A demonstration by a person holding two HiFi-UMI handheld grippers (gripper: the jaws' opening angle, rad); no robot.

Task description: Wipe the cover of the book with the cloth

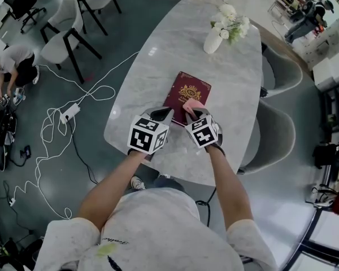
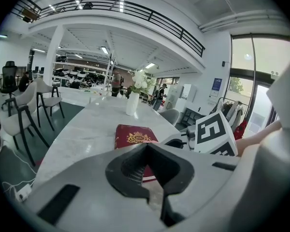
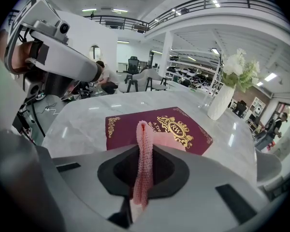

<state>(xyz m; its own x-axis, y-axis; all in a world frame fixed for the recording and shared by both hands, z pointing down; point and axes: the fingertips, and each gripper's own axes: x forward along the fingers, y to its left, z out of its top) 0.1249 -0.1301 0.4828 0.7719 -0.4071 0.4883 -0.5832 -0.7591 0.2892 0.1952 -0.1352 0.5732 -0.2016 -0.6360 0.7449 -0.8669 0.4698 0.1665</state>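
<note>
Big pale marble surface (image 1: 181, 44), long with rounded ends, bare for most of its length. Dark floor (image 1: 107, 44) to its left with white cables (image 1: 53, 123) trailing and grey chairs (image 1: 73, 24) well apart from the surface; two more chairs (image 1: 277, 134) tucked along its right edge. Only container: a white vase (image 1: 213, 41) at the far end, upright, holding white flowers (image 1: 230, 21), well apart from everything else. Dark red book (image 1: 183, 92) lies flat and shut on the near half of the surface, gold crest up, its long side running away from the person, its near end close to the near rim of the surface. Open marble on both sides of the book and beyond it up to the vase; little room behind it before the rim. Left gripper (image 1: 161, 114) sits at the book's near left corner, fingers brought together with nothing between them; contact with the book can't be told. In the left gripper view the book (image 2: 135, 135) lies straight ahead of those fingers. Right gripper (image 1: 196, 116) sits just beside the left one, over the book's near right part, fingers pinched on a pink cloth (image 1: 193, 105). In the right gripper view the cloth (image 3: 144, 158) stands as a narrow upright fold between the fingers, its free end spread on the cover (image 3: 154, 129) just beside the gold crest.
</note>
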